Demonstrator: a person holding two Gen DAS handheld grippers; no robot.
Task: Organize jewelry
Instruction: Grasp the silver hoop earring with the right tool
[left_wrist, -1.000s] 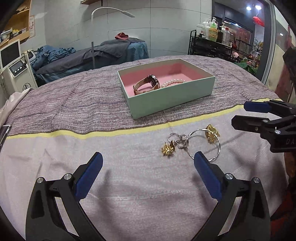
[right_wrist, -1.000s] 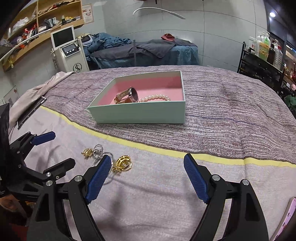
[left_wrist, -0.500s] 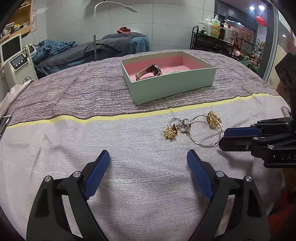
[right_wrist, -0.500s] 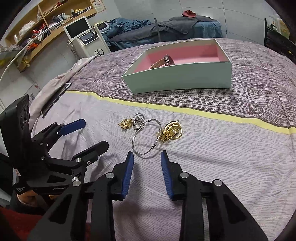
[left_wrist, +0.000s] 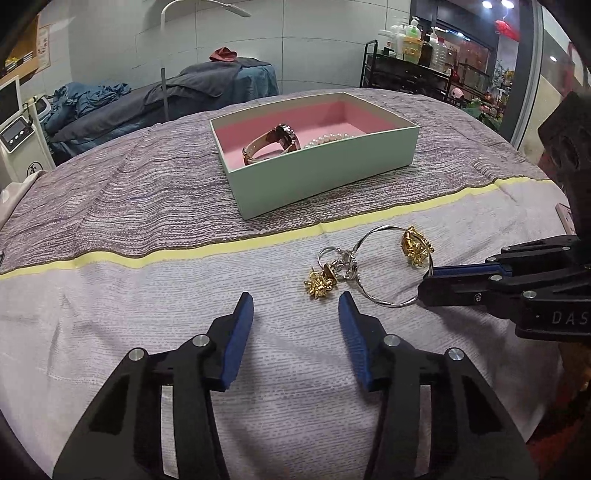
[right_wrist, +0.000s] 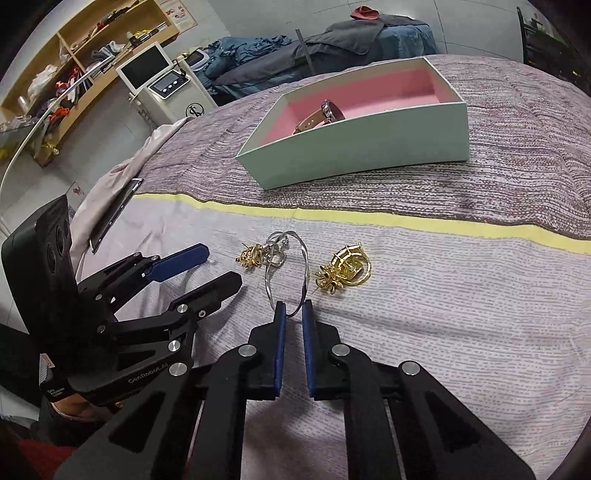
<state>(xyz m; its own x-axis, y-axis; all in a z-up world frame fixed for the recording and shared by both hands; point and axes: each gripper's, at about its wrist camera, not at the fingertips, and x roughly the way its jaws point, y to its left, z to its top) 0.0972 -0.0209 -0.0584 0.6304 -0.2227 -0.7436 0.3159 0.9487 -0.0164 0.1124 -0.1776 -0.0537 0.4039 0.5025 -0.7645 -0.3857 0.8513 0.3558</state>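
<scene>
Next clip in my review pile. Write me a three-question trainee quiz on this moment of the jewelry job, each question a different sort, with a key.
1. True or false: the right gripper is shut on the silver bangle.
2. Which pieces already lie in the green box?
A. the watch and the pearl bracelet
B. two gold earrings
C. nothing
3. Fill in: nothing lies between the fingers of the left gripper, which are ____.

Key:
1. True. Its pads pinch the bangle's near edge, on the bedspread.
2. A. The gold earrings are on the bedspread.
3. Open; its jaws have just been closing.
</scene>
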